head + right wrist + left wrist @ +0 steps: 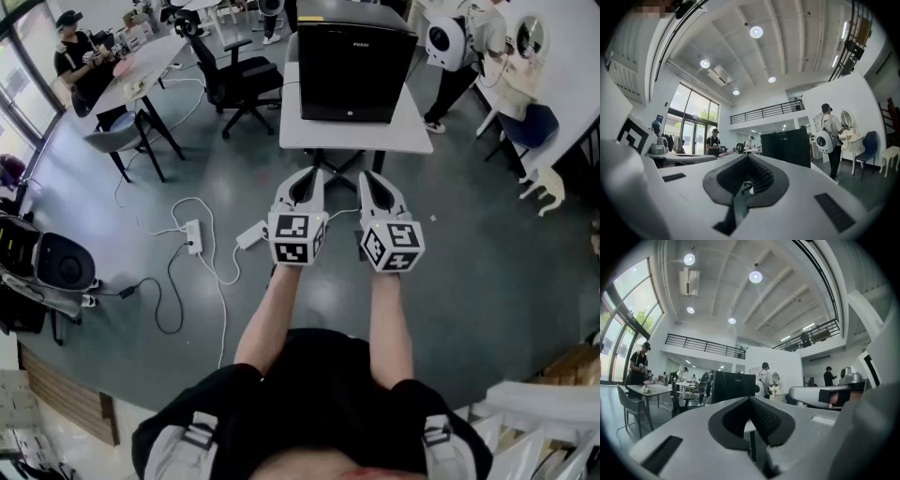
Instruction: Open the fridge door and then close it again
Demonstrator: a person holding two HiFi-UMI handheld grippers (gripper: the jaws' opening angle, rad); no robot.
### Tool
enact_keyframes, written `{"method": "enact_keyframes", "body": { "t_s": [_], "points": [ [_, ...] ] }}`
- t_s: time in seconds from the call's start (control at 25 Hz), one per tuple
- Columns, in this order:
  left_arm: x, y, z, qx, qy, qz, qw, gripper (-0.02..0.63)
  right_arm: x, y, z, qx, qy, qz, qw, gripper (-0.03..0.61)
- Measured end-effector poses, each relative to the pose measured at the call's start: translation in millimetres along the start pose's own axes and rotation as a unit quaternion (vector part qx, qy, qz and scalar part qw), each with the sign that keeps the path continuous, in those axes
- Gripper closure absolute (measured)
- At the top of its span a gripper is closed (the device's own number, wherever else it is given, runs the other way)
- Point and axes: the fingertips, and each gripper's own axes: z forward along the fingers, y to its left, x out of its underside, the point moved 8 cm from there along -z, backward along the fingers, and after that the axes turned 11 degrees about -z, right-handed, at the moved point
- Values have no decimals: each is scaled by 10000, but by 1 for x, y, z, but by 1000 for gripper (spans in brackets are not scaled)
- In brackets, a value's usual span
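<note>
The fridge is a small black box with its door shut, standing on a white table straight ahead of me. Both grippers are held side by side at chest height, pointing level at it and well short of the table. My left gripper is shut with nothing between its jaws, and so is my right gripper. In the left gripper view the fridge shows beyond the shut tips. In the right gripper view the fridge stands to the right of the shut tips.
Cables and a power strip lie on the grey floor to my left. A black office chair stands left of the table. One person sits at a far-left desk; another with a white backpack stands at the right.
</note>
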Motion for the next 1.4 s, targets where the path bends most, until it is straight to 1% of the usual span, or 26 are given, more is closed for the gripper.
{"method": "enact_keyframes", "body": {
  "t_s": [0.12, 0.28, 0.52, 0.72, 0.84, 0.96, 1.04, 1.12, 1.28, 1.4],
  "points": [
    [1, -5, 4, -16, 25, -42, 10000, 614, 1, -8, -2, 109, 10, -45, 9999, 584],
    [6, -11, 10, -13, 77, -131, 9999, 614, 1, -12, -3, 195, 105, -358, 9991, 584],
    [22, -14, 11, -157, 131, -234, 9995, 614, 17, -31, 2, -63, 120, 2, 9999, 584],
    [34, 9, 12, -463, 215, -384, 9980, 614, 38, -43, 14, -111, 175, 226, 9995, 584],
    [42, 20, 25, -474, 227, -411, 9978, 614, 53, -48, 29, -185, 222, 323, 9991, 584],
    [49, 39, 55, -384, 241, -440, 9980, 614, 60, -53, 69, -303, 199, 204, 9991, 584],
    [52, 59, 82, -332, 274, -444, 9981, 614, 65, -53, 109, -419, 197, 48, 9989, 584],
    [53, 83, 115, -241, 329, -426, 9983, 614, 69, -56, 150, -448, 189, 26, 9988, 584],
    [40, 136, 181, -187, 362, -544, 9977, 614, 74, -65, 229, -470, 261, 48, 9985, 584],
    [27, 169, 226, -54, 339, -511, 9981, 614, 75, -79, 280, -375, 318, -6, 9988, 584]
  ]
}}
